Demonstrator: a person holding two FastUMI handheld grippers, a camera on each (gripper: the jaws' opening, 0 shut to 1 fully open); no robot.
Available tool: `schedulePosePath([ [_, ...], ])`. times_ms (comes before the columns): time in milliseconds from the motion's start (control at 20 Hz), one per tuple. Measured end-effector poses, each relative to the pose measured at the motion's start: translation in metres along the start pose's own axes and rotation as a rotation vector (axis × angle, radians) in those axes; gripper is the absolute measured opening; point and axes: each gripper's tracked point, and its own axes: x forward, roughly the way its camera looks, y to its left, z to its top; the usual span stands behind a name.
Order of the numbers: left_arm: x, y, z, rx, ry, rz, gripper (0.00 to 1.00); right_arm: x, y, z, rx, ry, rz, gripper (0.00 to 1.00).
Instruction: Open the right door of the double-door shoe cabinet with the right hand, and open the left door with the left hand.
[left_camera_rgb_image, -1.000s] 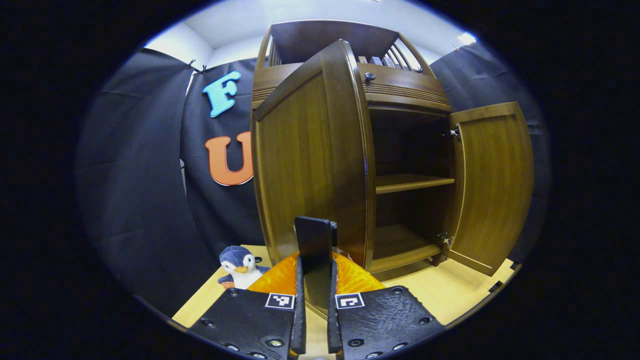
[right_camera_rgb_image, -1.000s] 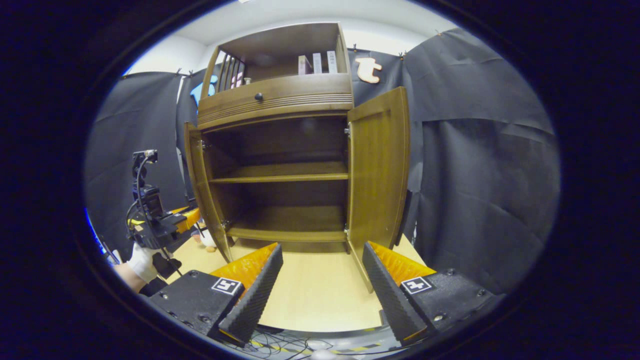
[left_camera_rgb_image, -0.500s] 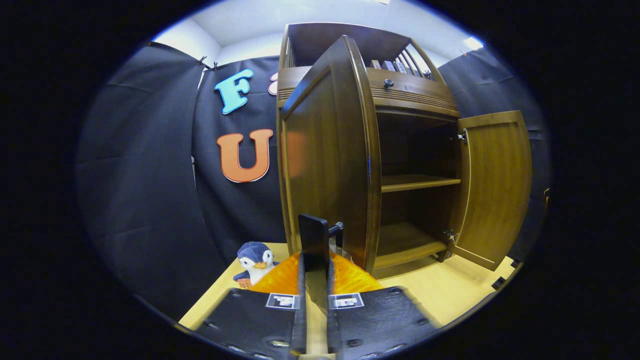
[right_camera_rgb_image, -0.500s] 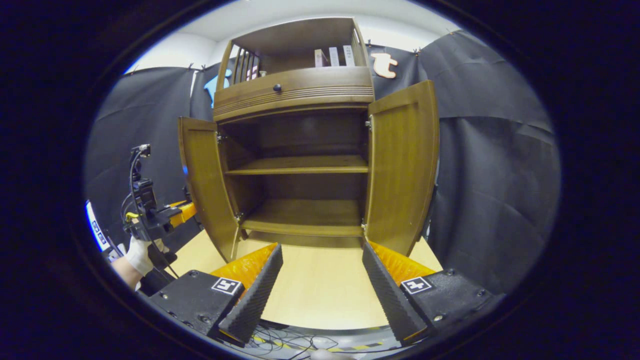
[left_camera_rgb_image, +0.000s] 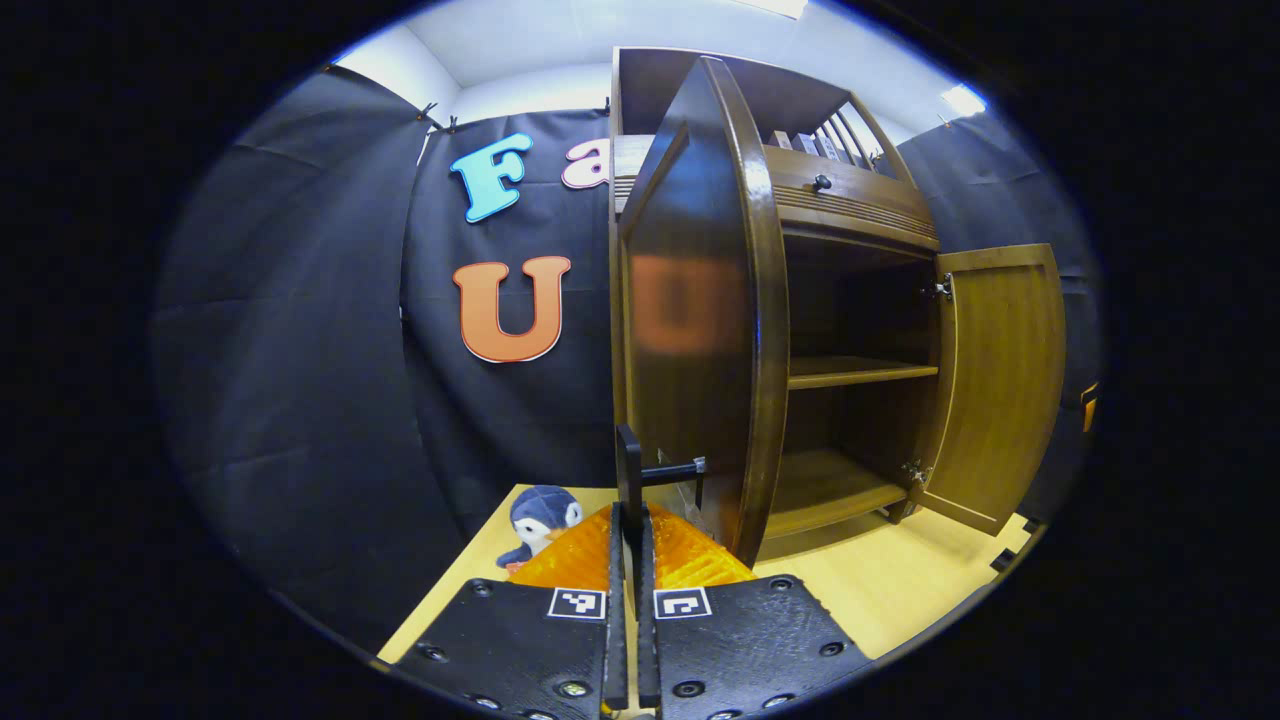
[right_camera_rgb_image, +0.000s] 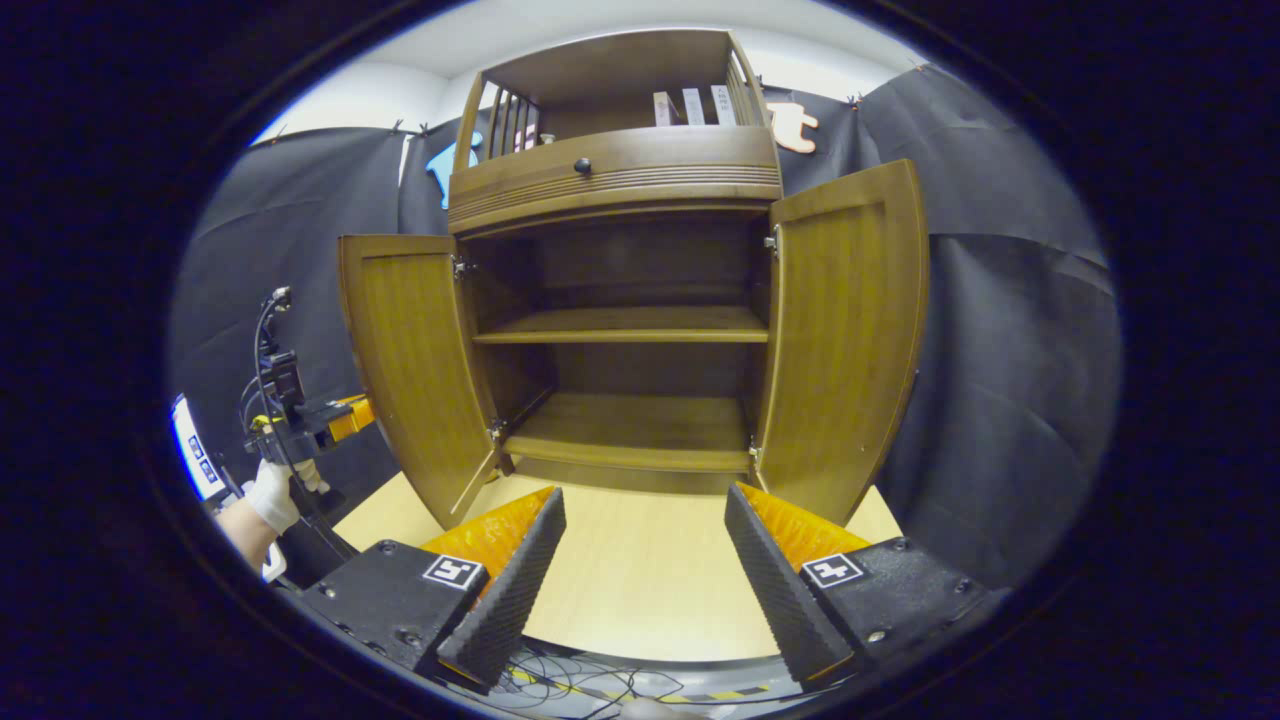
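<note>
Both doors are pretty much swung wide now. The left door (left_camera_rgb_image: 690, 320) is kept out by its handle (left_camera_rgb_image: 628, 470), which is pinched between the left gripper (left_camera_rgb_image: 627, 545) fingers, while the right gripper (right_camera_rgb_image: 640, 560) is held back with fingers spread, nothing in them, since the right door (right_camera_rgb_image: 845, 330) is already open.

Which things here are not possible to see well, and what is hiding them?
- Left door handle, left gripper view: the left gripper covers its grasped part.
- Penguin plush, left gripper view: lower body behind the gripper.
- Books on the top shelf, right gripper view: too small to identify.
- Right door outer face: turned away.
</note>
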Motion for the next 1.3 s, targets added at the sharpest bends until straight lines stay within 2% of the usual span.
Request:
schedulePosePath([
  [100,-0.001,0.018,0.0,-0.015,-0.001,-0.003,0.03,0.002,0.003,-0.001,-0.004,0.005,0.004,1.0],
  [250,-0.002,0.03,0.001,-0.055,0.001,-0.05,0.0,0.005,0.006,-0.004,-0.01,0.015,0.007,1.0],
  [350,0.002,0.039,0.0,-0.043,-0.001,-0.088,0.0,0.005,0.008,-0.007,-0.014,0.024,0.009,1.0],
  [550,0.006,0.053,0.002,-0.089,-0.005,-0.18,0.0,0.008,0.01,-0.009,-0.019,0.038,0.012,1.0],
  [650,0.007,0.054,0.001,-0.122,0.012,-0.253,0.0,0.007,0.012,-0.008,-0.025,0.039,0.011,1.0],
  [800,0.006,0.053,0.0,-0.09,0.047,-0.334,0.0,0.006,0.013,-0.007,-0.038,0.041,0.011,1.0],
  [850,0.005,0.053,-0.001,-0.076,0.059,-0.345,0.0,0.007,0.013,-0.006,-0.043,0.042,0.01,1.0],
  [1000,0.003,0.053,-0.003,-0.087,0.073,-0.344,0.1,0.009,0.015,-0.007,-0.045,0.046,0.012,1.0],
  [1050,0.002,0.054,-0.003,-0.088,0.076,-0.338,0.1,0.009,0.015,-0.006,-0.045,0.046,0.012,1.0],
  [1100,0.0,0.06,-0.001,-0.085,0.071,-0.322,0.02,0.009,0.015,-0.006,-0.044,0.045,0.012,1.0],
  [1300,-0.018,0.084,-0.01,-0.1,0.1,-0.24,0.67,0.011,0.012,0.003,-0.039,0.025,0.008,1.0],
])
